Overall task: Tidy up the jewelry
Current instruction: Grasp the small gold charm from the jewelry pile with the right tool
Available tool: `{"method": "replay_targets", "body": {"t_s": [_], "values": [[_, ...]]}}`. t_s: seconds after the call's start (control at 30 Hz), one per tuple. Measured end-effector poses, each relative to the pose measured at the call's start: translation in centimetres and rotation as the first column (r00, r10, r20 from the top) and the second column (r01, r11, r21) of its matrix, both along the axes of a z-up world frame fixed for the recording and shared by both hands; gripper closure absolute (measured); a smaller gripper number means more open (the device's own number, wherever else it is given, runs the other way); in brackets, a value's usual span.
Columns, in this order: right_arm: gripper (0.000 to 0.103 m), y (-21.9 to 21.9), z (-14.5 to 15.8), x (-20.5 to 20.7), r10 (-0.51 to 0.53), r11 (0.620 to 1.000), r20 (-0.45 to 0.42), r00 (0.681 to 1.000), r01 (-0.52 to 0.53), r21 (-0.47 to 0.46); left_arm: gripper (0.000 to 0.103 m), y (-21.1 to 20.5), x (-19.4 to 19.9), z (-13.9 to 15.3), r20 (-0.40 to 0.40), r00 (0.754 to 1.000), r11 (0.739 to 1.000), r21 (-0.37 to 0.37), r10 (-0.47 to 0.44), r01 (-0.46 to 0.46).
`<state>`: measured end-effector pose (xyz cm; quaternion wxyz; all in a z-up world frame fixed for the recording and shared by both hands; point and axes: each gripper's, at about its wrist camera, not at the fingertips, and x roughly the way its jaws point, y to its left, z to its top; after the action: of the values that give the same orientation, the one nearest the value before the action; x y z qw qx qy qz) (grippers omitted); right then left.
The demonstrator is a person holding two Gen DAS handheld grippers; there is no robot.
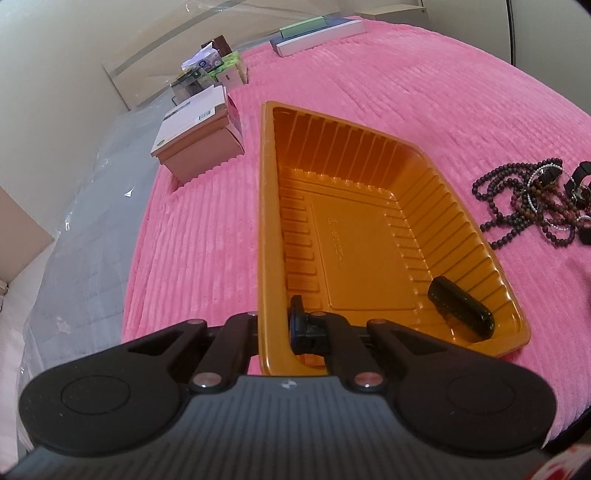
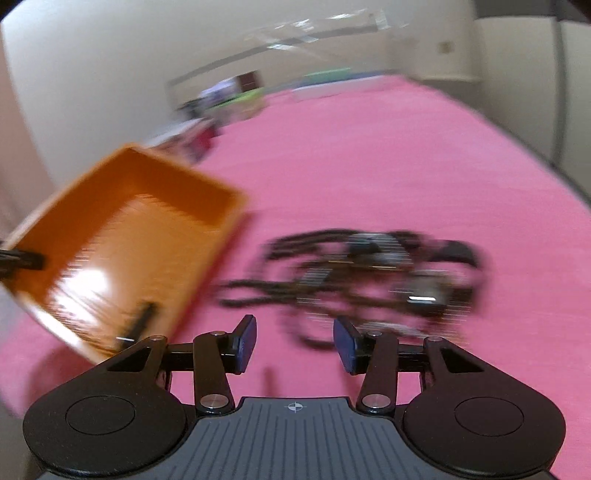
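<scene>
An orange plastic tray (image 1: pixel 266 221) lies on the pink blanket. My left gripper (image 1: pixel 275 322) is shut on the tray's near left wall, one finger inside and one outside. A dark oblong piece (image 1: pixel 460 312) rests in the tray's near right corner. A tangle of dark bead necklaces and bracelets (image 1: pixel 532 203) lies on the blanket right of the tray. In the blurred right wrist view, my right gripper (image 2: pixel 294 339) stands open and empty just short of the jewelry pile (image 2: pixel 369 269), with the tray (image 2: pixel 122 236) to its left.
A pink ribbed blanket (image 1: pixel 406 92) covers the bed. Cardboard boxes (image 1: pixel 199 136) and small packages stand at its far left edge. Flat books (image 1: pixel 317 35) lie at the far end. Clear plastic sheeting (image 1: pixel 74 240) covers the mattress on the left.
</scene>
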<state>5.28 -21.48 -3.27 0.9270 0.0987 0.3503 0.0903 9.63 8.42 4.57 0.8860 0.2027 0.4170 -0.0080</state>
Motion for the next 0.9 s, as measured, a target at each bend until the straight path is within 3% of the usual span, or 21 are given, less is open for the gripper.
{"method": "replay_targets", "body": {"t_s": [0.23, 0.43, 0.57, 0.63, 0.77, 0.9], "values": [[0.056, -5.1, -1.7, -0.4, -0.1, 0.993, -0.035, 0.994, 0.097, -0.063, 0.101, 0.0, 0.0, 0.0, 0.0, 1.0, 1.0, 0.002, 0.003, -0.003], [0.058, -5.2, -2.0, 0.3, -0.047, 0.996, -0.044, 0.998, 0.043, -0.082, 0.101, -0.1, 0.0, 0.0, 0.0, 1.0, 1.0, 0.008, 0.002, -0.002], [0.072, -5.3, -1.4, 0.0, -0.071, 0.997, -0.026, 0.997, 0.07, -0.028, 0.101, -0.1, 0.0, 0.1, 0.0, 1.0, 1.0, 0.007, 0.002, -0.002], [0.074, -5.3, -1.3, 0.3, -0.076, 0.996, -0.025, 0.997, 0.075, -0.042, 0.101, -0.1, 0.0, 0.1, 0.001, 1.0, 1.0, 0.007, 0.002, -0.002], [0.092, -4.9, -1.9, 0.7, -0.06, 0.994, -0.059, 0.996, 0.055, -0.093, 0.101, 0.0, 0.0, 0.1, 0.001, 1.0, 1.0, 0.005, 0.002, -0.002], [0.094, -4.5, -1.6, -0.1, -0.05, 0.991, -0.032, 0.998, 0.046, -0.127, 0.101, -0.1, 0.0, 0.1, 0.001, 1.0, 1.0, 0.007, 0.001, -0.001]]}}
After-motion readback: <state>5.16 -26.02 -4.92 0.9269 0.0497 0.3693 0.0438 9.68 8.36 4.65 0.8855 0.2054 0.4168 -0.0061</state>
